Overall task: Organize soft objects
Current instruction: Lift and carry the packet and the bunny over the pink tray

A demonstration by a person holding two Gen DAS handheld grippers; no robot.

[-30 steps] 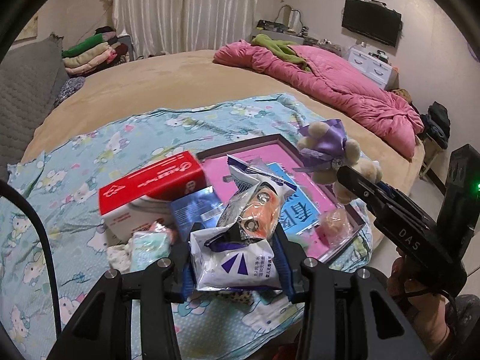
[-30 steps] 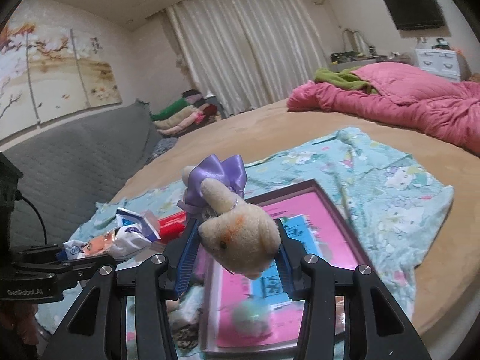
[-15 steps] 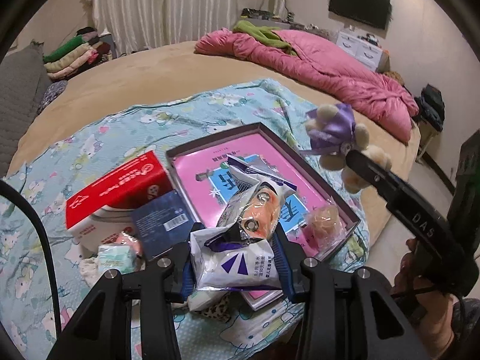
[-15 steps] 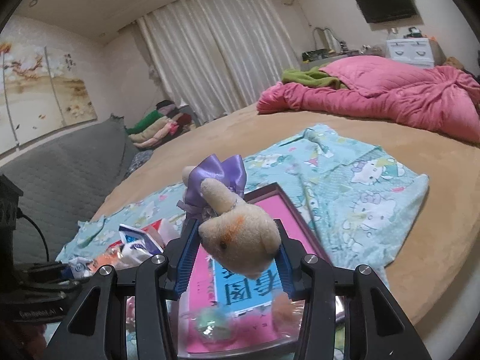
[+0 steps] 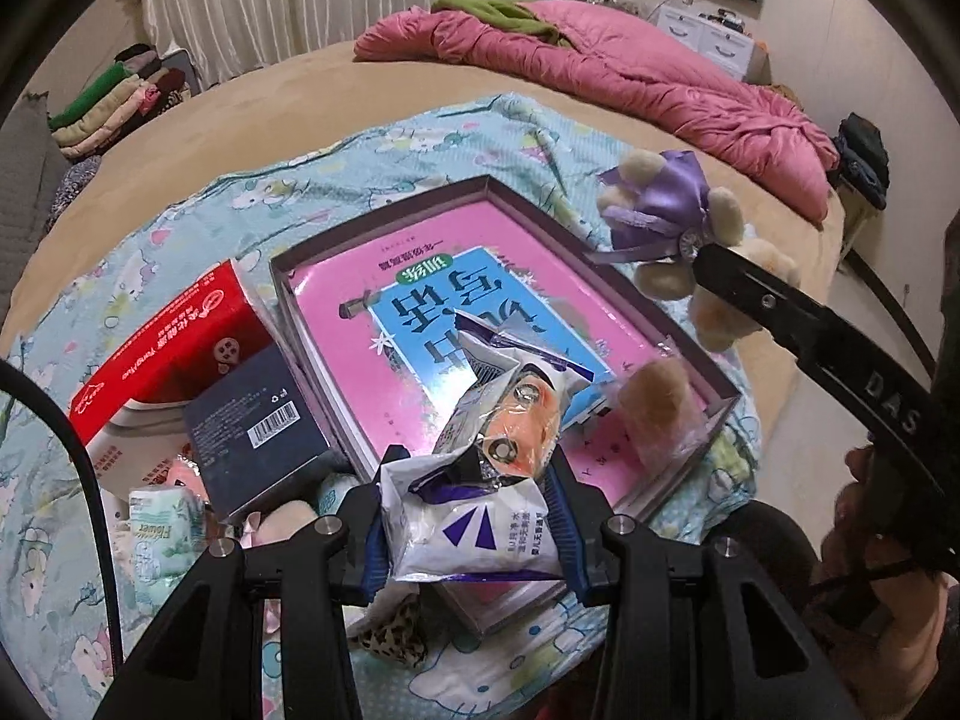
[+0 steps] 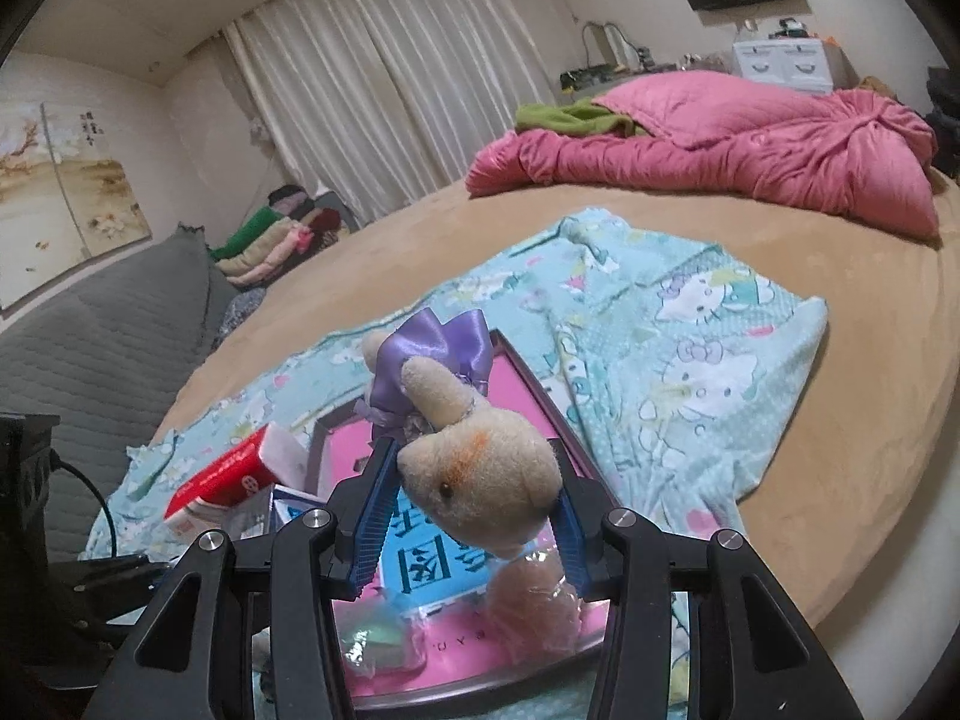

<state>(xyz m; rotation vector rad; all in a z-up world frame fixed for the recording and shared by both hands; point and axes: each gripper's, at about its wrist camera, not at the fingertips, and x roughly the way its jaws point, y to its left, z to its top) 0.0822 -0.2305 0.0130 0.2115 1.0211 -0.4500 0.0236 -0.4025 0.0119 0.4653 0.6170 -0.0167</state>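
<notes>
My left gripper (image 5: 471,516) is shut on a white and purple wet-wipe packet (image 5: 474,534) with an orange-faced bag (image 5: 516,420) above it, held over the near corner of a shallow box lid (image 5: 384,228) lined pink and blue. My right gripper (image 6: 474,516) is shut on a beige plush bear (image 6: 480,474) with a purple bow (image 6: 438,348), hanging above the same lid (image 6: 528,378). From the left wrist view the bear (image 5: 666,222) hovers over the lid's right rim. A wrapped peach puff (image 5: 660,402) lies in the lid's near right corner.
A red tissue box (image 5: 174,336), a dark blue box (image 5: 252,420), a small green tissue pack (image 5: 162,534) and a leopard-print piece (image 5: 390,636) lie left of the lid on a light blue cartoon cloth (image 5: 420,138). A pink duvet (image 5: 630,72) sits far back.
Both grippers have sunk toward the lid with their loads. The left one came forward over the lid's near corner; the right one tilted and lowered the bear nearer the lid.
</notes>
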